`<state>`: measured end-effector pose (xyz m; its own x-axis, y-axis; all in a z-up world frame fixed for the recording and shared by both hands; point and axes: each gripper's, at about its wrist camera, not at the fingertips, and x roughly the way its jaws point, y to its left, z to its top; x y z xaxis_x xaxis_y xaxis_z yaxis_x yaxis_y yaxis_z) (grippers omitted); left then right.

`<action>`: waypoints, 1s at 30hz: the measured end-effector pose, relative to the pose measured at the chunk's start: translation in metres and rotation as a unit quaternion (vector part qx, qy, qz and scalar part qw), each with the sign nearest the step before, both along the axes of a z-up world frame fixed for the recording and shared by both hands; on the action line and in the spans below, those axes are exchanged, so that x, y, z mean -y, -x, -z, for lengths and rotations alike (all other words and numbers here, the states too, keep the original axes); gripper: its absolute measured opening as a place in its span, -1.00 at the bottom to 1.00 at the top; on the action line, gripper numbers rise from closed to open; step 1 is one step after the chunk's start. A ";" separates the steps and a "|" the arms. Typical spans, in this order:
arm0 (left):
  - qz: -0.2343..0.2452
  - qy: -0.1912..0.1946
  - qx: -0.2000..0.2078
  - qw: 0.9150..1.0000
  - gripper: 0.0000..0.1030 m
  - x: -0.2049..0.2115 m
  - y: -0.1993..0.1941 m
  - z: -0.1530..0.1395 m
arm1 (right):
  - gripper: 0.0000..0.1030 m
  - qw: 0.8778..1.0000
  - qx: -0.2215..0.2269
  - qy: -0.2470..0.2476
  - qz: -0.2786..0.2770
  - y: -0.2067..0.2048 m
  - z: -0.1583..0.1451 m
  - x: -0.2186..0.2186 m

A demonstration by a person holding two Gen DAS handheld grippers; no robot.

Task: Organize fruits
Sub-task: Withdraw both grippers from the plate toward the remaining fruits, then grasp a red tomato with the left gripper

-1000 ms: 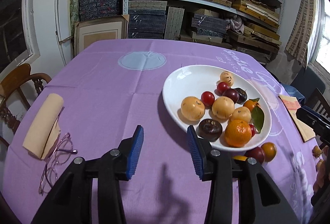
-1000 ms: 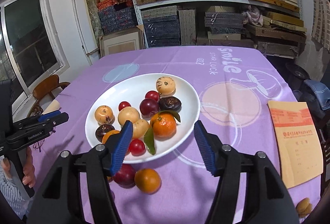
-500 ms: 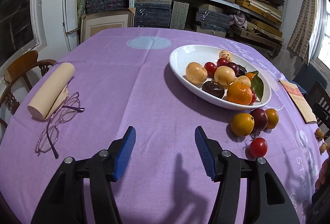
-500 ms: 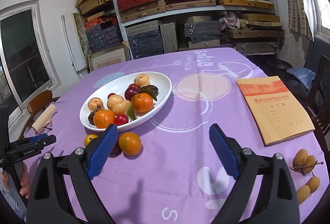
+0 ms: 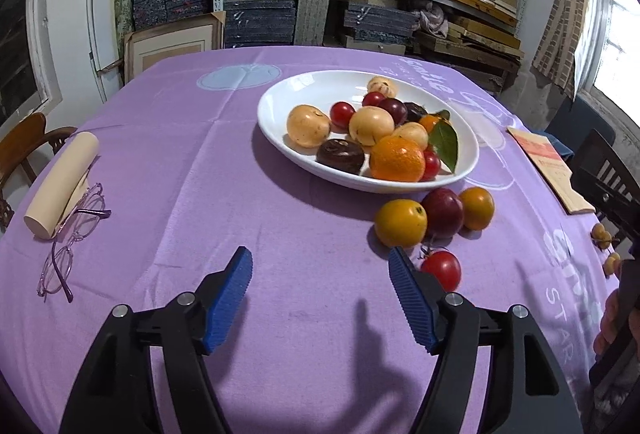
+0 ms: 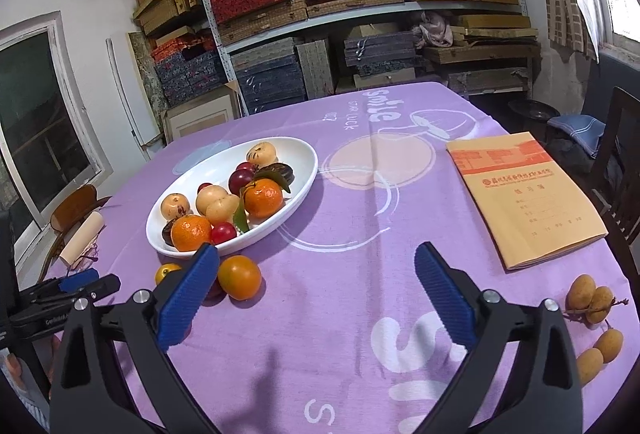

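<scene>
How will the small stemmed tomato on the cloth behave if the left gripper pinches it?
The tomato is round and glossy, so it may slip or roll on the purple cloth if nudged. It probably bruises under hard squeezing. The left gripper is open wide enough to straddle it.

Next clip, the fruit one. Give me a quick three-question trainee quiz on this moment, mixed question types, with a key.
1. True or false: the left claw holds a fruit.
2. How many fruits lie loose on the cloth beside the white plate, left wrist view?
A. two B. four C. six
3. Fill in: beside the rolled paper lie the ___.

Key: 1 false, both claws open and empty, right claw too. 2 B. 3 glasses.
</scene>
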<state>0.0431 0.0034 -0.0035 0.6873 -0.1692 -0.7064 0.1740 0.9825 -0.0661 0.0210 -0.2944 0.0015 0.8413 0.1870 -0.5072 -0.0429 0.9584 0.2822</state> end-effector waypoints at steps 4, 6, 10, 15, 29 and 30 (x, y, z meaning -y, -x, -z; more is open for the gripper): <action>0.037 -0.010 -0.017 0.999 0.39 0.026 0.002 0.006 | 0.91 1.000 -0.010 -0.014 0.006 -0.003 0.003 0.005; 0.045 -0.009 -0.023 0.999 0.39 0.037 0.000 0.010 | 0.91 1.000 -0.011 -0.017 0.007 -0.002 0.004 0.005; 0.049 -0.016 -0.022 0.998 0.39 0.053 -0.005 0.019 | 0.91 1.000 -0.012 -0.017 0.006 -0.003 0.004 0.006; 0.053 -0.031 -0.015 0.998 0.39 0.062 -0.006 0.024 | 0.91 1.000 -0.012 -0.021 0.006 -0.002 0.004 0.007; 0.053 -0.023 -0.031 0.998 0.38 0.069 -0.021 0.031 | 0.92 1.000 -0.019 -0.023 0.008 -0.004 0.007 0.009; 0.051 -0.022 -0.032 0.998 0.36 0.068 -0.022 0.031 | 0.92 1.000 -0.018 -0.023 0.008 -0.004 0.007 0.009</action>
